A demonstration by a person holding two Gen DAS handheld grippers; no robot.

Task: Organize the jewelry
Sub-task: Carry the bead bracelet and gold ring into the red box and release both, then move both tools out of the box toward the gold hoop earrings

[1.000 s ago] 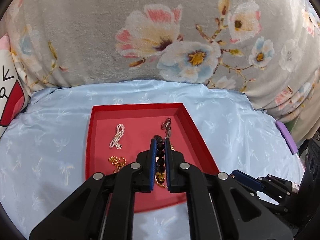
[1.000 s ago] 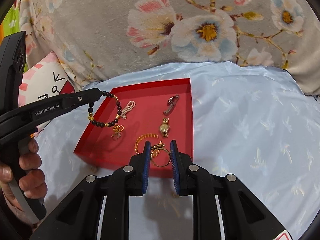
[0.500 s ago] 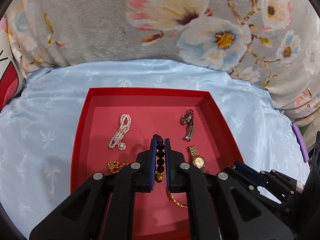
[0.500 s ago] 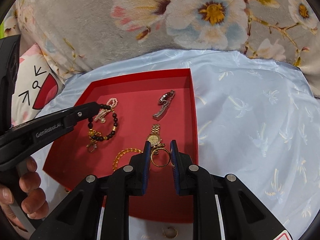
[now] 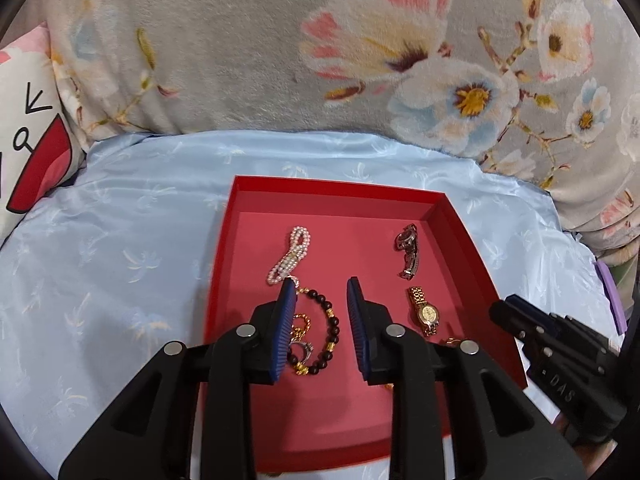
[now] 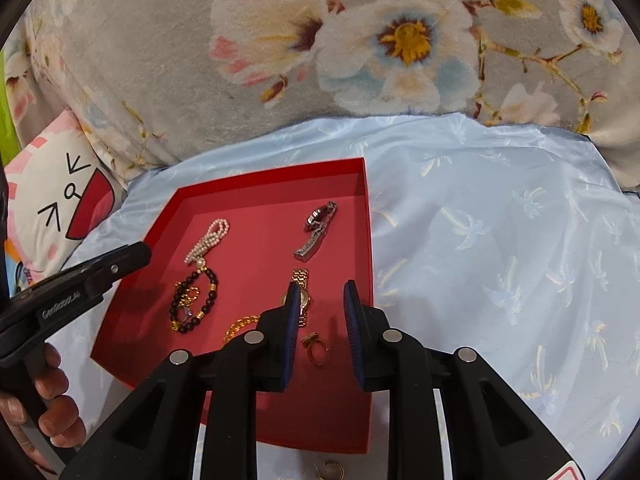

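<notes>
**Both grippers standing open over the red tray**

We are holding the left gripper (image 5: 320, 292) above the red tray (image 5: 344, 190), its blue-padded jaws spread wide and gripping nothing. Lying on the tray floor between and just below those jaws is the dark bead bracelet (image 5: 326, 332), its loop resting over a small gold chain (image 5: 300, 326) near the left finger. Just beyond it, toward the far left of the tray, the pearl strand (image 5: 290, 256) is lying doubled over, its near end beside the bracelet.

We are keeping the right gripper (image 6: 320, 300) over the tray's near right part, and its jaws are also parted and empty. Between them, on the tray floor, a gold ring (image 6: 316, 348) is lying free of both pads. The gold watch (image 6: 300, 296) is lying just past the ring, partly hidden behind the left finger of this gripper. Farther back, near the right wall, the silver watch (image 6: 318, 230) is lying at a slant. A gold chain bracelet (image 6: 240, 328) is curling out beside the gripper's left finger.

The tray is sitting on a pale blue satin cloth (image 6: 500, 240), with a floral blanket (image 6: 320, 40) bunched up behind it. Another small gold piece (image 6: 330, 470) is lying on the cloth outside the tray's near wall; we cannot tell what it is.
</notes>
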